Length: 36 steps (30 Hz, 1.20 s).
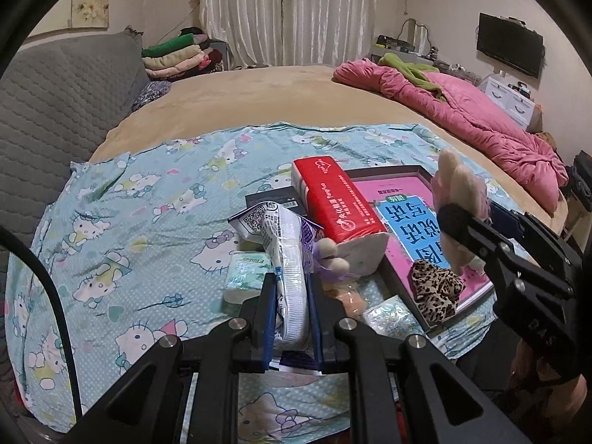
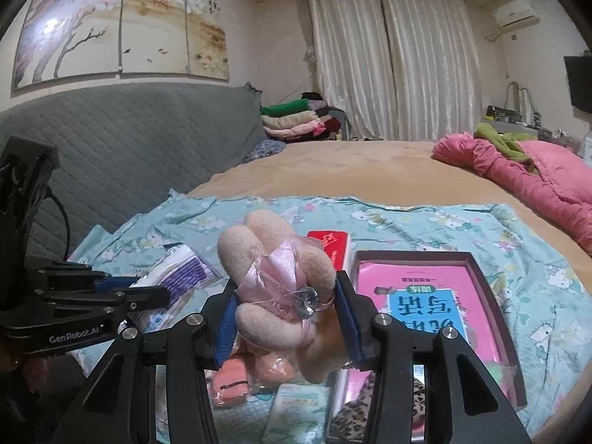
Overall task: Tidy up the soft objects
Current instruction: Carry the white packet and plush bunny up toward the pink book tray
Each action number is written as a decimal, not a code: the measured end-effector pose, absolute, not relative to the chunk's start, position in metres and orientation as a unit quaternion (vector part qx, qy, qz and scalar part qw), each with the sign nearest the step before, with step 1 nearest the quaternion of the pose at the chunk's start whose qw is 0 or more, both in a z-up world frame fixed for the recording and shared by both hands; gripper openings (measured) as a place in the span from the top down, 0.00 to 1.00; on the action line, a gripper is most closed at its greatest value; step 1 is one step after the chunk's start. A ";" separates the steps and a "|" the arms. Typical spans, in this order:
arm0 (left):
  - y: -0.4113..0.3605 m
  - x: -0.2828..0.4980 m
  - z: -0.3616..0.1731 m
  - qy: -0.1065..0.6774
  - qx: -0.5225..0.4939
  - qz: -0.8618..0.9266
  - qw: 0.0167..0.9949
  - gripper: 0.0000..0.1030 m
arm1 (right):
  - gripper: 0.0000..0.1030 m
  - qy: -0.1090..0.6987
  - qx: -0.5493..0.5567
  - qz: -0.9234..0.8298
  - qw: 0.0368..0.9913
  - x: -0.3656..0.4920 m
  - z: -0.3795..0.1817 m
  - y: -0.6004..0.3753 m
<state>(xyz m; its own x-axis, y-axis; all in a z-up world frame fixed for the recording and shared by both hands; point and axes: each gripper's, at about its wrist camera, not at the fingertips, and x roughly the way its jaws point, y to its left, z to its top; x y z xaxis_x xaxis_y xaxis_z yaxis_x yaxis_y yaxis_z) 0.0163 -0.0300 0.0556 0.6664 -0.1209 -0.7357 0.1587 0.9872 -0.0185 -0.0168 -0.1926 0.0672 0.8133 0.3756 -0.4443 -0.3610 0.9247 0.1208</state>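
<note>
My left gripper [image 1: 292,296] is shut on a white and purple plastic packet [image 1: 288,259], held above the Hello Kitty sheet [image 1: 129,222]; the packet also shows in the right wrist view [image 2: 177,273]. My right gripper [image 2: 286,310] is shut on a beige plush toy with a pink ribbon and a gem [image 2: 273,281], lifted above the bed; the toy shows at the right of the left wrist view [image 1: 458,192]. A red tissue pack [image 1: 333,203], a small purple plush [image 1: 333,259], a green tissue pack [image 1: 246,273] and a leopard scrunchie [image 1: 436,288] lie on the sheet.
A dark shallow box [image 2: 492,281] holds a pink and blue book [image 2: 436,303]. A peach soft toy [image 2: 273,366] lies under the right gripper. A pink quilt [image 1: 481,118] lies at the far right, a grey headboard [image 1: 55,103] at the left, folded clothes [image 1: 177,55] behind.
</note>
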 end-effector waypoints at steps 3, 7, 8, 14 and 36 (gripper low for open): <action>-0.037 0.018 0.060 0.398 0.028 -0.081 0.913 0.84 | 0.53 0.236 0.023 0.185 0.954 -0.016 0.068 -0.200; -0.048 0.020 0.067 0.391 0.036 -0.090 0.915 0.84 | 0.53 0.235 0.035 0.175 0.955 -0.014 0.068 -0.212; -0.051 0.020 0.068 0.390 0.039 -0.091 0.916 0.84 | 0.53 0.233 0.037 0.171 0.956 -0.014 0.068 -0.216; -0.068 0.021 0.074 0.384 0.050 -0.100 0.917 0.84 | 0.53 0.232 0.061 0.158 0.958 -0.011 0.069 -0.233; -0.138 0.041 0.079 0.376 0.081 -0.157 0.910 0.84 | 0.53 0.226 0.130 0.071 0.963 -0.003 0.065 -0.306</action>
